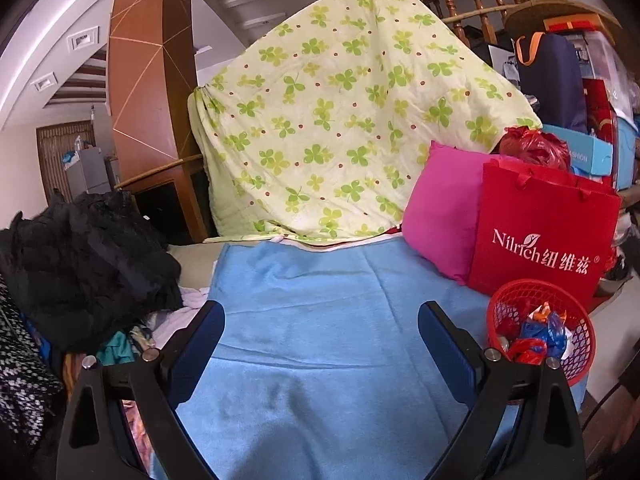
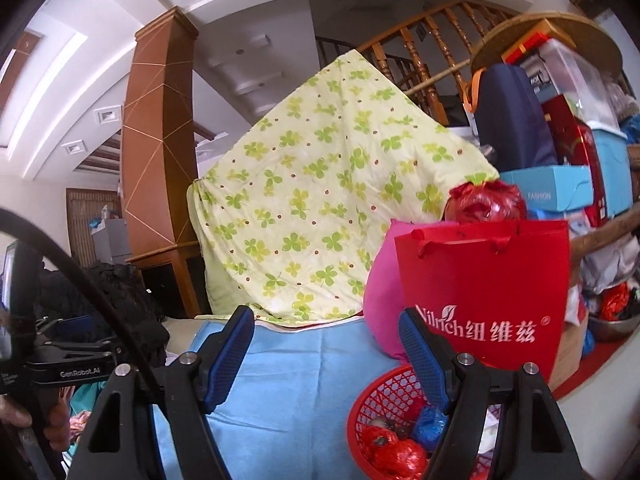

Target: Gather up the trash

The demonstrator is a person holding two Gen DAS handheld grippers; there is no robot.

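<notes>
A red mesh basket [image 1: 576, 312] holds crumpled red, blue and white wrappers [image 1: 538, 330] at the right edge of a light blue blanket [image 1: 320, 300]. My left gripper [image 1: 322, 320] hovers open over the blanket, left of the basket, with nothing between its fingers. In the right wrist view the same basket [image 2: 380, 400] sits low, partly behind my right finger [image 2: 424, 356]. My right gripper [image 2: 326, 344] is open and empty, pointing level above the blanket [image 2: 288, 380]. The left gripper's body and the hand holding it show at the far left of that view.
A red paper bag [image 1: 540, 240] and a pink pillow [image 1: 440, 208] stand behind the basket. A clover-print quilt [image 1: 340, 120] drapes over something tall at the back. Black clothes [image 1: 80, 256] pile up at the left. Stacked boxes [image 2: 560, 140] fill the right.
</notes>
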